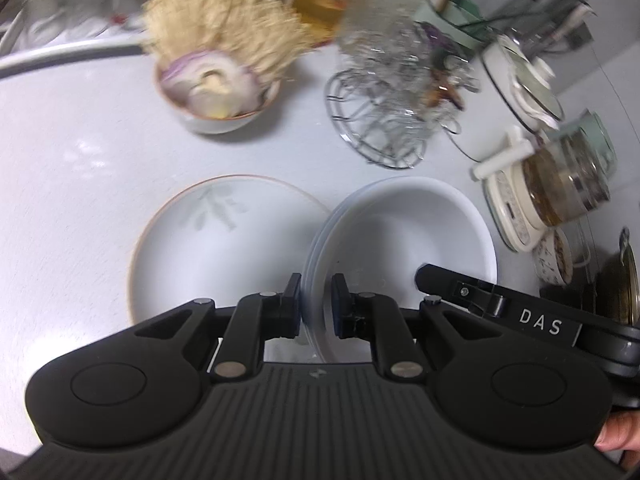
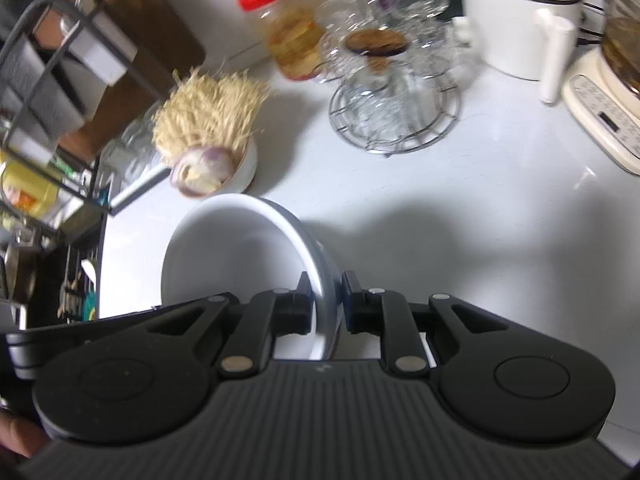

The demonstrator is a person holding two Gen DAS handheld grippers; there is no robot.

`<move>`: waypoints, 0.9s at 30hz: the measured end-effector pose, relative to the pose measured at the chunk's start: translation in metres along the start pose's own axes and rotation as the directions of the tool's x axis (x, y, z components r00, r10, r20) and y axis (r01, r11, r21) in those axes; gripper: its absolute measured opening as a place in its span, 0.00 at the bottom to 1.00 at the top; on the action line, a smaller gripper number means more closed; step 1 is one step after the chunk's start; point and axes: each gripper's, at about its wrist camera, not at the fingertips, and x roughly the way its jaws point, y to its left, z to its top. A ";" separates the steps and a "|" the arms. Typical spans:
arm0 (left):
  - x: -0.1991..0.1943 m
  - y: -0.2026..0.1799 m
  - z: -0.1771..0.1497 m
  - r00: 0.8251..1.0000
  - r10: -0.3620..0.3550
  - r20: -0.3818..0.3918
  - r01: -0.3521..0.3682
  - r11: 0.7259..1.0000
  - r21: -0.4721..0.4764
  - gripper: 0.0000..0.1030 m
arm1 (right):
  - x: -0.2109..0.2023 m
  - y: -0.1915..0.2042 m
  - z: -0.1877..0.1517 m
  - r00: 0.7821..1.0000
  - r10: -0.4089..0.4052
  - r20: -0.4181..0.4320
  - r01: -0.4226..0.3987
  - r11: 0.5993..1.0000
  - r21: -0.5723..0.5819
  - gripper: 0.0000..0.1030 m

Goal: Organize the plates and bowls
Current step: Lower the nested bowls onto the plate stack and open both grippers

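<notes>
White kitchen counter (image 1: pixel 80 152) lies below. Both grippers clamp opposite rims of the stacked white bowls (image 1: pixel 400 232): left gripper (image 1: pixel 316 304), right gripper (image 2: pixel 326 300), probably to share the weight. Just beside sits an empty leaf-patterned plate (image 1: pixel 216 248); farther back, a small bowl (image 1: pixel 216 116) holds onion and mushrooms.

Red-lid jar (image 2: pixel 294 28), wire rack (image 2: pixel 394 114), kettle (image 2: pixel 520 20).

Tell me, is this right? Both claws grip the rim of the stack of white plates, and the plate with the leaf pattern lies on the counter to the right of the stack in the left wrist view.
Not quite. In the left wrist view the leaf-pattern plate lies to the left of the white plates, not the right. The left claw and right claw do grip the rim.
</notes>
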 end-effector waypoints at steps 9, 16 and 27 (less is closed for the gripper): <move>0.012 0.046 -0.008 0.999 0.047 -0.005 -0.047 0.994 -0.102 0.15 | 0.044 0.031 -0.004 0.995 -0.006 -0.102 -0.003 0.996 -0.089 0.17; 0.027 0.070 -0.021 0.999 0.032 -0.033 -0.038 0.980 -0.194 0.15 | 0.066 0.038 -0.010 0.990 -0.021 -0.137 0.001 0.990 -0.143 0.18; 0.033 0.070 -0.018 0.997 0.078 0.007 -0.076 0.986 -0.150 0.17 | 0.086 0.037 -0.007 0.990 -0.010 -0.143 -0.011 0.990 -0.142 0.19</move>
